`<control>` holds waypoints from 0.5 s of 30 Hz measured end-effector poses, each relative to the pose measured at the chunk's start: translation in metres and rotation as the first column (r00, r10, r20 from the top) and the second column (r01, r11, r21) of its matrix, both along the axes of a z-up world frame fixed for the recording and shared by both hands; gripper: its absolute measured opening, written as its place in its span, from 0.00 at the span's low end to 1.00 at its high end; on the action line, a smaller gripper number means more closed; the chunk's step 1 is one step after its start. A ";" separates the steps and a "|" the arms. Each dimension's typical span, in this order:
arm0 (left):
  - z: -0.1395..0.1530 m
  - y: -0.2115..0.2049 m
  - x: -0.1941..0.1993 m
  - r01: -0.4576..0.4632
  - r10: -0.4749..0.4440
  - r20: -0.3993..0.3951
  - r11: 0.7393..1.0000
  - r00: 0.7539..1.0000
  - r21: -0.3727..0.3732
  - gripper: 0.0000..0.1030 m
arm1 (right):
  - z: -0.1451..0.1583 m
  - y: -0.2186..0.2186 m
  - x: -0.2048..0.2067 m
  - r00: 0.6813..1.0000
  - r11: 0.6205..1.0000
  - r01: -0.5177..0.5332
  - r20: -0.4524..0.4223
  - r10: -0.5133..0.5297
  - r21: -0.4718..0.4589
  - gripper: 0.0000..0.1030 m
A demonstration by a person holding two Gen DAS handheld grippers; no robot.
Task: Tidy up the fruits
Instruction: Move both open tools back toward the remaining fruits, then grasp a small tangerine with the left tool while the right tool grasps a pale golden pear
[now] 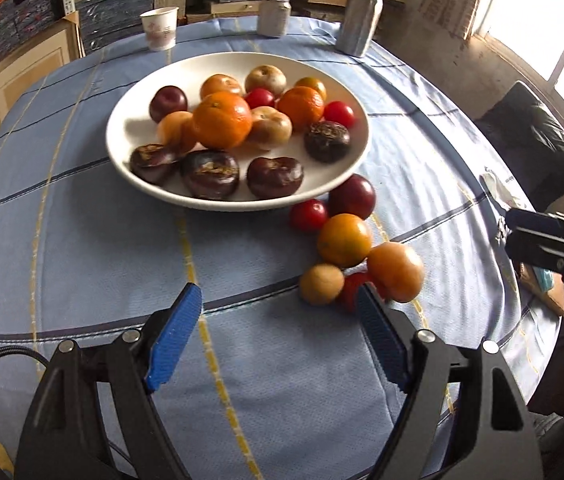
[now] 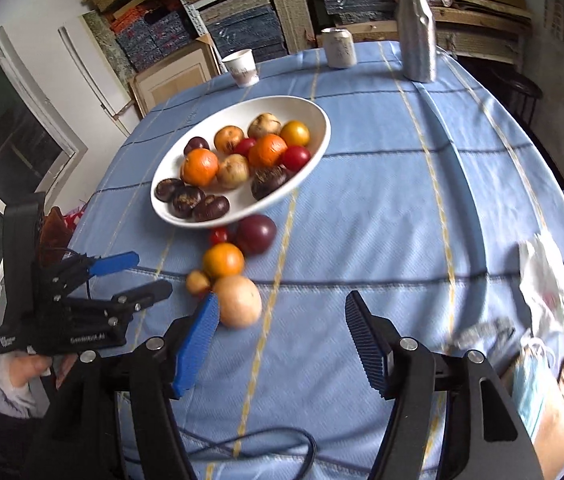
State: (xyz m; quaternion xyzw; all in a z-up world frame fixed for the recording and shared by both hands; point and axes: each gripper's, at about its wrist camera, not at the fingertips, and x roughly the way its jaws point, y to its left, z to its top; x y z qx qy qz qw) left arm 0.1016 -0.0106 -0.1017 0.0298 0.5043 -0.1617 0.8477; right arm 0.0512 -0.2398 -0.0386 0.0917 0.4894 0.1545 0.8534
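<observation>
Here, left gripper gaping, right gripper gaping

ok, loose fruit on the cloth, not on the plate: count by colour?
Orange fruit: 2
Red fruit: 2 (one partly hidden)
Dark purple fruit: 1
Tan fruit: 1
Total: 6
</observation>
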 end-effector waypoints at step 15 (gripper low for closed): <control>-0.024 -0.005 0.020 -0.020 0.022 -0.044 0.999 0.999 0.030 0.77 | -0.008 -0.015 -0.007 0.999 0.999 0.037 -0.031 -0.037 0.013 0.68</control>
